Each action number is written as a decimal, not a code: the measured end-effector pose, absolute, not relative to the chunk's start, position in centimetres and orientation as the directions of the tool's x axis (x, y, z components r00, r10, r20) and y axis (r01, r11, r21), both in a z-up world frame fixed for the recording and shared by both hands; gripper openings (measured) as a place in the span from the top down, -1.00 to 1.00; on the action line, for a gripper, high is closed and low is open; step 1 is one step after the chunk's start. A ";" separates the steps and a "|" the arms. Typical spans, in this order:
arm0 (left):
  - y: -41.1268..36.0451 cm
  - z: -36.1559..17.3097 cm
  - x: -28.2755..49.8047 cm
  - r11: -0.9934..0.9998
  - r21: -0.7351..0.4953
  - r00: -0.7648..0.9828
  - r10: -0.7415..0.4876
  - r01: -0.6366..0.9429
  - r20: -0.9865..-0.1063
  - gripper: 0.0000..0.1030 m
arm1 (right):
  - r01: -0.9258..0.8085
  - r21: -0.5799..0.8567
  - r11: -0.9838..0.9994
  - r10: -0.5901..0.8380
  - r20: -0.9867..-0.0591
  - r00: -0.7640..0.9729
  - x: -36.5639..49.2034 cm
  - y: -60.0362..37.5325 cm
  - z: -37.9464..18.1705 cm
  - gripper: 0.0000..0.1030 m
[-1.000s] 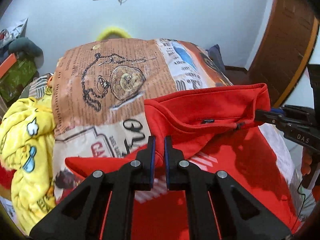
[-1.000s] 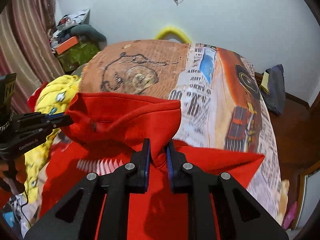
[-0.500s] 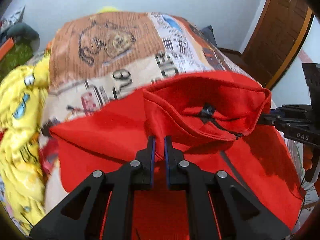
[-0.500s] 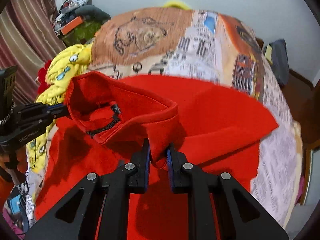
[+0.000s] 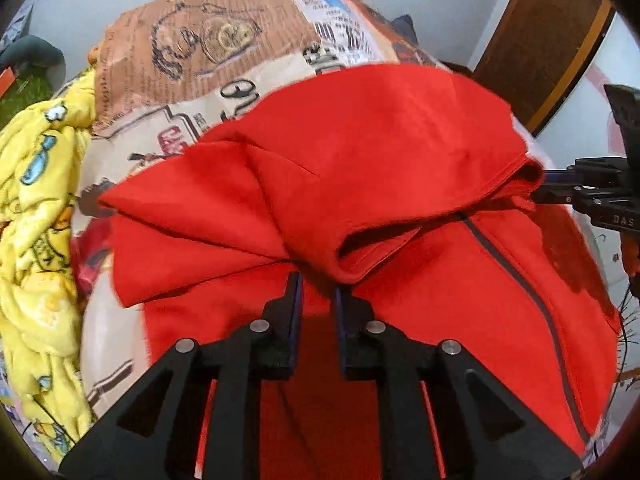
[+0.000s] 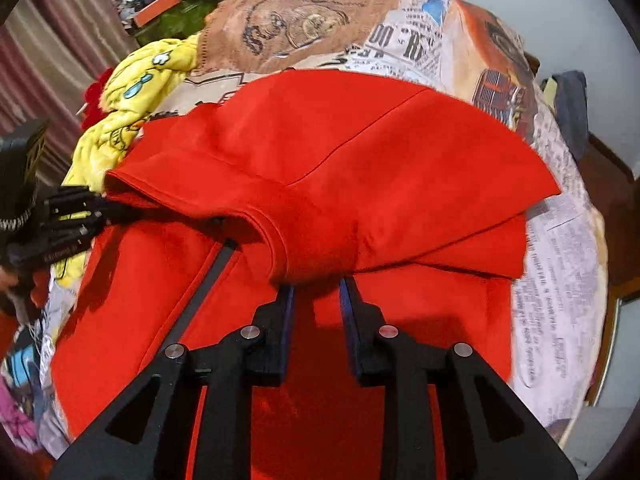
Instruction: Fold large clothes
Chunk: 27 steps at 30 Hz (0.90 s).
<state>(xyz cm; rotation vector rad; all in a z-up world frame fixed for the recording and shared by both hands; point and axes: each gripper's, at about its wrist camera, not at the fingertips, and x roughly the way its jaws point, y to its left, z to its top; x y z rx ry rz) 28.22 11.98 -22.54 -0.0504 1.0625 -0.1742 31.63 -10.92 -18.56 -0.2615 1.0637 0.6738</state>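
The left gripper [image 5: 316,286] pinches a bunched fold of the red jacket [image 5: 380,152] between its blue-padded fingers [image 5: 295,312], the cloth spilling over the tips. The right gripper [image 6: 316,290] likewise clamps a wad of the jacket [image 6: 360,160], its fingers [image 6: 286,320] set a little apart around the thick fabric. Between the two, the top part is doubled forward over the lower body, whose dark zipper [image 6: 200,292] runs down the front. The jacket lies on a bed [image 5: 192,56] with a newspaper-print cover. A yellow blanket [image 5: 36,216] is heaped just beside it on the left. A wooden door [image 5: 552,36] stands beyond.
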 end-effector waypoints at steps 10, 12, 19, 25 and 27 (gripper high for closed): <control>16.5 -16.8 30.6 0.998 -0.057 0.591 -0.048 0.004 -0.805 0.67 | -0.580 0.088 0.810 0.401 -0.805 0.438 34.4 -10.4 -15.2 0.57; 17.0 -16.8 32.5 0.998 -0.057 0.592 -0.031 -0.026 -0.805 0.60 | -0.555 0.097 0.826 0.399 -0.797 0.454 35.4 -9.9 -15.0 0.56; 15.5 -19.8 37.3 0.995 -0.095 0.536 -0.081 0.002 -0.840 0.56 | -0.555 0.210 0.805 0.462 -0.809 0.364 37.6 -7.4 -16.8 0.48; 12.9 -25.1 37.0 0.992 -0.107 0.458 -0.128 0.072 -0.879 0.38 | -0.566 0.138 0.813 0.360 -0.883 0.302 38.0 -5.6 -21.2 0.33; 12.9 -26.1 35.9 0.996 -0.056 0.483 -0.080 0.064 -0.872 0.11 | -0.571 0.103 0.815 0.354 -0.868 0.348 37.6 -6.1 -21.5 0.12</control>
